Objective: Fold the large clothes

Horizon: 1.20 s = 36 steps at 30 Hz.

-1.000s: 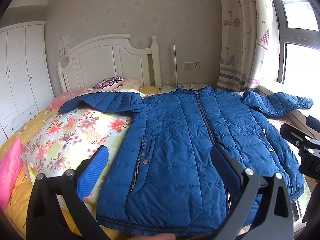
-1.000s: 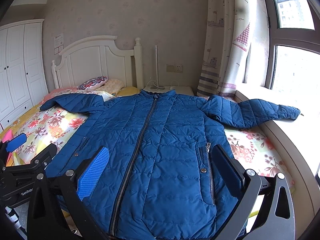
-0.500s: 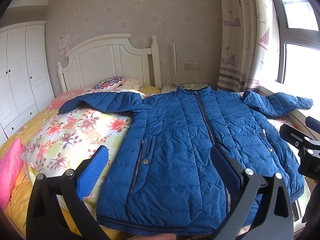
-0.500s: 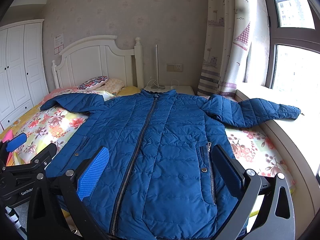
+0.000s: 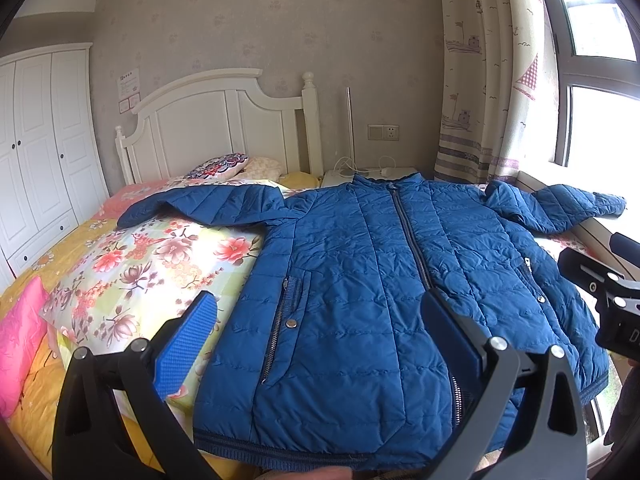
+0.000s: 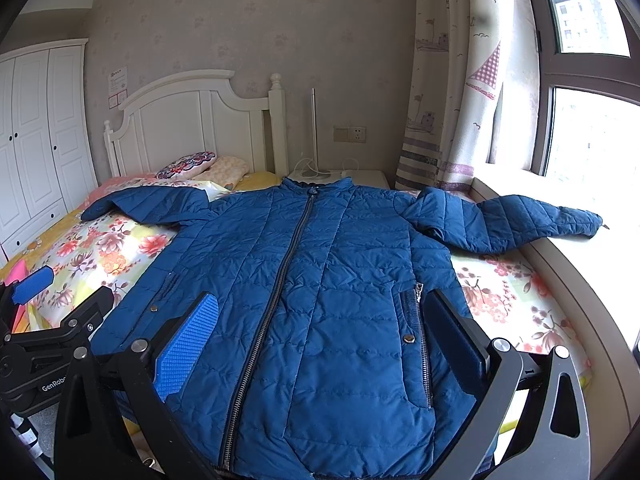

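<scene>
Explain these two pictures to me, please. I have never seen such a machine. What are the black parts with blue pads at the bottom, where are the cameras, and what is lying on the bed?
There is no robot here. A person holds one gripping tool in each hand, and each tool carries a wide-angle camera that looks forward between its two fingers. That is why the room looks curved.

One picture comes from the left tool, the other from the right tool. The black arms with blue pads are the fingers of the tool. Each camera also sees the other tool at the edge of its picture.

Both tools are open and hold nothing.

On the bed, over a flowered cover, lies a blue quilted jacket. It is zipped, front side up, with both sleeves spread out. One sleeve reaches onto the window sill. No fold is made yet.
</scene>
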Each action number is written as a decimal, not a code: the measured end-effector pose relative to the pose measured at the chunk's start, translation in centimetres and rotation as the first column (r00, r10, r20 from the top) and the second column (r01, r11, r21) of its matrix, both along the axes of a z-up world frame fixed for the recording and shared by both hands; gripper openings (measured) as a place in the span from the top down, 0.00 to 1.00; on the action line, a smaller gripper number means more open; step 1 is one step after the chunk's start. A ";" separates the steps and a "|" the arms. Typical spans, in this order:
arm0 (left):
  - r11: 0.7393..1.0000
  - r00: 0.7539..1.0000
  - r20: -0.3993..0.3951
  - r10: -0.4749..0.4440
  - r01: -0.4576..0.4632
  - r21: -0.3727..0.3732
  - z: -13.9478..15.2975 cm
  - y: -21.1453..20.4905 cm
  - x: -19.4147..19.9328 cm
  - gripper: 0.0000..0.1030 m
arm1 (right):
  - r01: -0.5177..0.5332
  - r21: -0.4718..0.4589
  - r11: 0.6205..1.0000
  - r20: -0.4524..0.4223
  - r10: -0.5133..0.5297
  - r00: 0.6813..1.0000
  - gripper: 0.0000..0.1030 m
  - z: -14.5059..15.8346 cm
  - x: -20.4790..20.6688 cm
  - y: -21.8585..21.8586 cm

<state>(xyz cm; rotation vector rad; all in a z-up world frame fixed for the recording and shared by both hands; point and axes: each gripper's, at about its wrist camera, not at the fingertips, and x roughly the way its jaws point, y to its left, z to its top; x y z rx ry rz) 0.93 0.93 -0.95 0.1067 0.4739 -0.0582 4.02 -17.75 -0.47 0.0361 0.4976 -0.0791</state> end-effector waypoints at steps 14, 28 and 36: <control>1.000 1.000 0.001 0.002 -0.002 -0.001 0.1 0.0 0.0 0.02 | 0.000 0.001 1.000 -0.001 0.000 1.000 0.04 0.1 0.0 0.0; 1.000 1.000 0.001 0.001 -0.001 0.000 0.1 0.0 -0.1 0.02 | 0.001 0.005 1.000 -0.001 -0.001 1.000 0.04 -0.1 -0.1 0.1; 1.000 1.000 -0.006 -0.004 0.004 0.001 0.0 0.0 0.1 0.02 | 0.005 0.010 1.000 0.002 -0.005 1.000 0.04 -0.4 0.2 -0.2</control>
